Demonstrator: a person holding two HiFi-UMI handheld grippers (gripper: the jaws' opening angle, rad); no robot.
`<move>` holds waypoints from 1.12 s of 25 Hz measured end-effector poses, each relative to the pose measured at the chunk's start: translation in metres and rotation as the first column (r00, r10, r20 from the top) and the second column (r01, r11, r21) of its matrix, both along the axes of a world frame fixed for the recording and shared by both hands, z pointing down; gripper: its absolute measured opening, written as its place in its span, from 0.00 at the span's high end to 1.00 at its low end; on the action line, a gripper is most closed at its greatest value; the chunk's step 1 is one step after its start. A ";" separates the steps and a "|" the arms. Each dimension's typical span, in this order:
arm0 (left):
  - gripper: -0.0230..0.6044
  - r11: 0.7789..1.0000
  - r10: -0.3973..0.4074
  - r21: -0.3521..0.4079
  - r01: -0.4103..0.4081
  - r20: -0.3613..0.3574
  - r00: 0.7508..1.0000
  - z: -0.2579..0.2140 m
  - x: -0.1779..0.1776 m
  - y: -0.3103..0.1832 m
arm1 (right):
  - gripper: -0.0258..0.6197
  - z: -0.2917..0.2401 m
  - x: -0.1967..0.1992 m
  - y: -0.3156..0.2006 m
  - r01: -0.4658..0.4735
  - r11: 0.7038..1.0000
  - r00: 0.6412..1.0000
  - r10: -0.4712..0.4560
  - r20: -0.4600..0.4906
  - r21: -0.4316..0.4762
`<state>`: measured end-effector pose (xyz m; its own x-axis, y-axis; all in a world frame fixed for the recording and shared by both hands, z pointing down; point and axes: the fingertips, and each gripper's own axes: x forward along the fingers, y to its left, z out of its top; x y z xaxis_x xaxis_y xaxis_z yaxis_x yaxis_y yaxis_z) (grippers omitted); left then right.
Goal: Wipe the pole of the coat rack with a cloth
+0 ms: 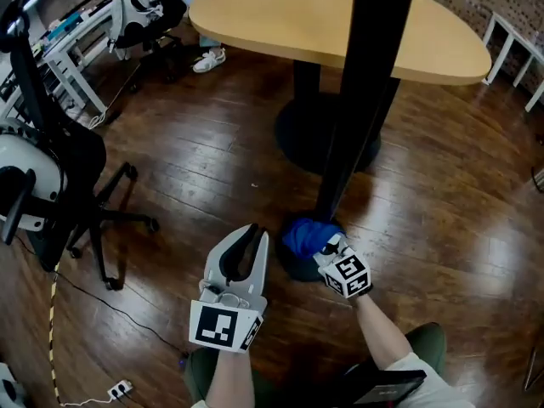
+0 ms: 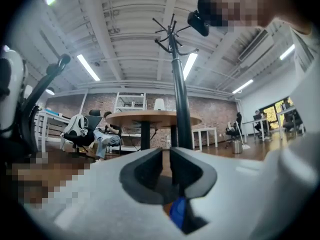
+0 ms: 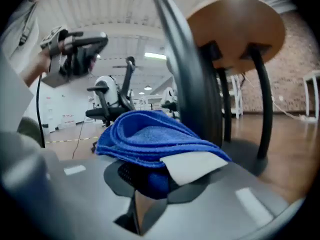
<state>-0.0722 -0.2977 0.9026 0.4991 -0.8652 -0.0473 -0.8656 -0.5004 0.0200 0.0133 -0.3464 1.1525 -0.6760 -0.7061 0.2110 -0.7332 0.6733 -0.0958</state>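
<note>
Blue cloth (image 1: 303,235) sits clamped in the right gripper (image 1: 328,246), touching the coat rack pole (image 1: 355,109) just above its base. The left gripper (image 1: 253,230), jaws nearly together and empty, hovers beside it over open wooden floor (image 1: 195,164)

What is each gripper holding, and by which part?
The right gripper clamps the blue cloth by its folded near edge; the left gripper holds nothing.

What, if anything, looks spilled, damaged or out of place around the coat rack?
Nothing stands out. The coat rack pole stands upright. The right gripper is clamped on the blue cloth at the pole's foot, and the left gripper is shut and empty beside it. No spill shows on the wooden floor.
</note>
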 end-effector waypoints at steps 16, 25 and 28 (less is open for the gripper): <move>0.89 0.995 -0.086 0.044 0.087 -0.027 0.996 -0.019 -0.049 0.021 | 0.81 -0.287 -0.003 -0.015 -0.191 0.889 0.981 0.155 0.119 0.416; 0.89 0.993 -0.103 0.053 0.105 -0.041 0.994 -0.003 -0.068 0.021 | 0.81 0.251 0.010 -0.008 -0.333 0.914 0.936 0.290 -0.199 -0.233; 0.89 0.995 -0.093 0.037 0.094 -0.032 0.995 0.003 -0.070 0.019 | 0.81 0.247 -0.001 -0.005 -0.304 0.918 0.947 0.262 -0.187 -0.255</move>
<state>-0.1418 -0.2792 0.9057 0.4137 -0.9054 -0.0957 -0.9080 -0.4179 0.0289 0.0128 -0.3511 1.3997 -0.4035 -0.7621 0.5063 -0.9088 0.3977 -0.1257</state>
